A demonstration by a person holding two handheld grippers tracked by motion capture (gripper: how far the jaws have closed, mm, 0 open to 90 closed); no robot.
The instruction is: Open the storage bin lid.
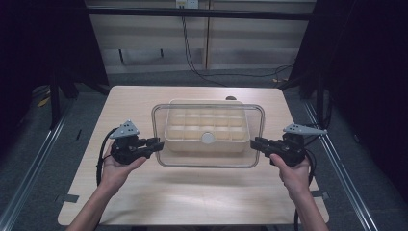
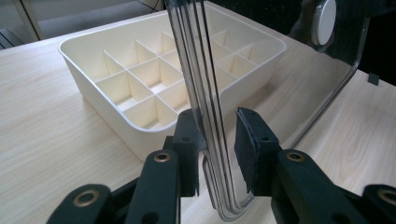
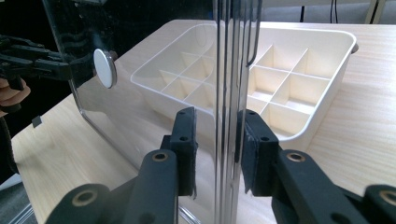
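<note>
A clear plastic lid point(image 1: 208, 162) with a white round knob point(image 1: 208, 138) hangs level just above a cream box point(image 1: 192, 126) divided into several compartments, near the middle of the table. My left gripper point(image 1: 161, 143) is shut on the lid's left rim and my right gripper point(image 1: 252, 143) on its right rim. In the left gripper view the lid's rim point(image 2: 196, 70) runs up between the jaws of that gripper point(image 2: 217, 140), with the box point(image 2: 116, 88) behind. In the right gripper view the rim point(image 3: 229, 70) stands between the jaws of that gripper point(image 3: 217, 140), beside the box point(image 3: 299, 93).
The box stands on a light wooden table point(image 1: 192, 192) with bare wood in front and to both sides. Dark floor, metal rails and black frames surround the table. Cables trail on the floor behind it.
</note>
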